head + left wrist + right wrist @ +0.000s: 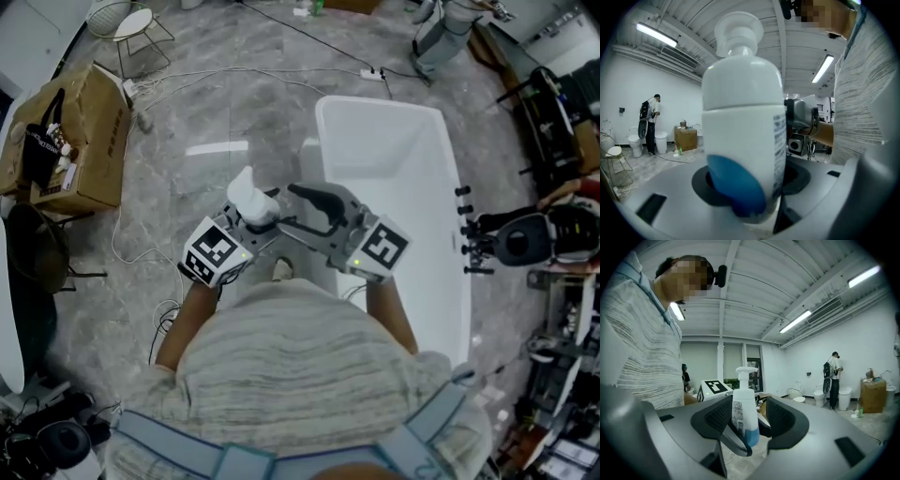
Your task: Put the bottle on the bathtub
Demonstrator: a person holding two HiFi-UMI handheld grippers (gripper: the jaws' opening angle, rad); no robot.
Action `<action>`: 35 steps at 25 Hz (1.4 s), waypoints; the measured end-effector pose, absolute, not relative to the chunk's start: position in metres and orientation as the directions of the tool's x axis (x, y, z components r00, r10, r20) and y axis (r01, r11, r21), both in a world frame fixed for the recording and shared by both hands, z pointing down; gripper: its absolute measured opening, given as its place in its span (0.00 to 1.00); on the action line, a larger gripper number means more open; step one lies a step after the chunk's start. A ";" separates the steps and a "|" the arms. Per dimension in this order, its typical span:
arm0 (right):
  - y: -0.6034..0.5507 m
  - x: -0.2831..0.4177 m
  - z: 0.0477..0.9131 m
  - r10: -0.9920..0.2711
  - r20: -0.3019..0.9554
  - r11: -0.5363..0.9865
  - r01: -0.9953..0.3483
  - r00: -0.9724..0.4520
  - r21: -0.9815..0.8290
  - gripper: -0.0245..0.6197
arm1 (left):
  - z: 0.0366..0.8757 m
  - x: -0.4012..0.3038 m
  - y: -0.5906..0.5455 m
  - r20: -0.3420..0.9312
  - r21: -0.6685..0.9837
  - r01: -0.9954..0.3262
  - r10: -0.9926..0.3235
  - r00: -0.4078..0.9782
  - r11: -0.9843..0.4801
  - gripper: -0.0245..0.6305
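A white pump bottle [251, 195] stands upright in my left gripper [255, 216], which is shut on its body. In the left gripper view the bottle [740, 108] fills the middle, with a blue pad [736, 187] pressed against its lower side. My right gripper [305, 208] is just right of it with its dark jaws spread. In the right gripper view the bottle [743, 408] shows between those wide jaws, which do not touch it; my right gripper [750, 420] is open. The white bathtub [403, 178] lies ahead and to the right, its near end under my right hand.
A cardboard box [80, 141] with a black bag stands at the left, and a wire chair [131, 28] is beyond it. Cables and a power strip [373, 73] cross the marble floor. Dark equipment [525, 234] crowds the tub's right side. A person [833, 380] stands by the far wall.
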State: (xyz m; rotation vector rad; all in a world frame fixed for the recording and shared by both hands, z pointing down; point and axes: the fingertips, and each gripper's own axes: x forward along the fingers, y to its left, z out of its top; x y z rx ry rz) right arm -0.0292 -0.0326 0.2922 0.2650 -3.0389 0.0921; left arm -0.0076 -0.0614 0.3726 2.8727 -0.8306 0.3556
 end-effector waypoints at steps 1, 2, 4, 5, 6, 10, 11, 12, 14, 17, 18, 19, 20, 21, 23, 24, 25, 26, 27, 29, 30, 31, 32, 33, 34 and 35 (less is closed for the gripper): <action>-0.038 -0.026 0.292 -0.152 0.105 0.987 -0.157 -0.983 -0.040 0.35 | 0.373 0.000 -0.068 0.261 0.055 -0.533 -0.503 0.824 -0.844 0.42; -0.043 -0.023 0.291 -0.137 0.115 0.990 -0.141 -0.984 -0.027 0.35 | 0.373 0.007 -0.074 0.263 0.051 -0.526 -0.497 0.827 -0.849 0.42; -0.051 -0.017 0.289 -0.115 0.126 0.993 -0.118 -0.985 -0.012 0.35 | 0.375 0.021 -0.082 0.270 0.046 -0.509 -0.480 0.835 -0.860 0.42; -0.055 -0.014 0.289 -0.106 0.131 0.994 -0.109 -0.986 -0.010 0.35 | 0.377 0.027 -0.084 0.275 0.043 -0.498 -0.469 0.840 -0.866 0.42; -0.058 -0.013 0.289 -0.096 0.137 0.995 -0.098 -0.986 -0.011 0.35 | 0.378 0.032 -0.086 0.281 0.040 -0.485 -0.457 0.844 -0.873 0.42; -0.069 -0.018 0.296 -0.042 0.183 0.998 -0.049 -0.982 -0.036 0.39 | 0.383 0.042 -0.093 0.299 0.035 -0.417 -0.388 0.872 -0.908 0.42; -0.072 -0.019 0.299 -0.031 0.204 0.999 -0.039 -0.979 -0.036 0.39 | 0.385 0.045 -0.094 0.303 0.036 -0.394 -0.366 0.880 -0.918 0.42; -0.075 -0.021 0.303 -0.022 0.224 0.999 -0.030 -0.974 -0.036 0.39 | 0.387 0.047 -0.096 0.307 0.036 -0.372 -0.344 0.887 -0.928 0.42; -0.085 -0.025 0.309 -0.005 0.254 0.999 -0.017 -0.967 -0.043 0.39 | 0.391 0.051 -0.103 0.315 0.035 -0.335 -0.308 0.898 -0.942 0.42; -0.105 -0.026 0.319 0.019 0.291 0.998 0.003 -0.957 -0.056 0.39 | 0.392 0.057 -0.120 0.310 0.046 -0.293 -0.265 0.913 -0.955 0.42; -0.112 -0.027 0.322 0.025 0.303 0.998 0.008 -0.953 -0.058 0.39 | 0.393 0.058 -0.127 0.309 0.049 -0.280 -0.252 0.917 -0.959 0.42; -0.120 -0.029 0.326 0.029 0.311 0.998 0.011 -0.950 -0.059 0.39 | 0.394 0.057 -0.135 0.309 0.051 -0.268 -0.240 0.920 -0.962 0.42; -0.129 -0.032 0.329 0.031 0.316 0.998 0.012 -0.948 -0.062 0.39 | 0.395 0.055 -0.143 0.312 0.053 -0.259 -0.230 0.922 -0.964 0.42; -0.138 -0.036 0.331 0.031 0.315 0.998 0.011 -0.949 -0.066 0.39 | 0.397 0.052 -0.152 0.316 0.055 -0.252 -0.223 0.922 -0.966 0.42; -0.162 -0.045 0.332 0.028 0.310 0.997 0.006 -0.950 -0.071 0.39 | 0.399 0.042 -0.174 0.328 0.057 -0.245 -0.214 0.920 -0.968 0.42; -0.174 -0.050 0.333 0.024 0.310 0.997 0.002 -0.951 -0.072 0.39 | 0.401 0.036 -0.186 0.336 0.056 -0.243 -0.211 0.918 -0.968 0.42; -0.187 -0.056 0.334 0.020 0.311 0.997 -0.003 -0.950 -0.073 0.39 | 0.402 0.030 -0.199 0.346 0.053 -0.239 -0.206 0.915 -0.970 0.42; -0.200 -0.063 0.335 0.013 0.312 0.997 -0.011 -0.950 -0.074 0.39 | 0.404 0.022 -0.211 0.356 0.051 -0.231 -0.199 0.913 -0.972 0.42; -0.213 -0.071 0.337 0.006 0.313 0.997 -0.019 -0.950 -0.076 0.39 | 0.406 0.014 -0.222 0.366 0.049 -0.221 -0.188 0.912 -0.974 0.42; -0.235 -0.086 0.339 -0.011 0.308 0.996 -0.039 -0.951 -0.084 0.39 | 0.411 -0.002 -0.241 0.380 0.048 -0.192 -0.159 0.911 -0.980 0.42; -0.246 -0.093 0.340 -0.021 0.303 0.995 -0.050 -0.953 -0.089 0.39 | 0.413 -0.008 -0.251 0.387 0.048 -0.176 -0.144 0.911 -0.983 0.42; -0.256 -0.098 0.341 -0.031 0.300 0.994 -0.062 -0.953 -0.094 0.39 | 0.415 -0.014 -0.260 0.395 0.046 -0.161 -0.130 0.909 -0.986 0.42; -0.266 -0.102 0.343 -0.042 0.302 0.992 -0.075 -0.952 -0.099 0.39 | 0.417 -0.019 -0.269 0.404 0.045 -0.147 -0.117 0.907 -0.988 0.42; -0.276 -0.107 0.346 -0.052 0.309 0.991 -0.088 -0.950 -0.102 0.39 | 0.420 -0.024 -0.278 0.411 0.045 -0.134 -0.104 0.906 -0.990 0.42; -0.285 -0.111 0.350 -0.062 0.315 0.990 -0.100 -0.947 -0.104 0.39 | 0.424 -0.029 -0.286 0.416 0.046 -0.122 -0.092 0.905 -0.991 0.42; -0.293 -0.115 0.353 -0.072 0.319 0.988 -0.111 -0.945 -0.108 0.39 | 0.427 -0.033 -0.293 0.417 0.050 -0.111 -0.080 0.905 -0.993 0.42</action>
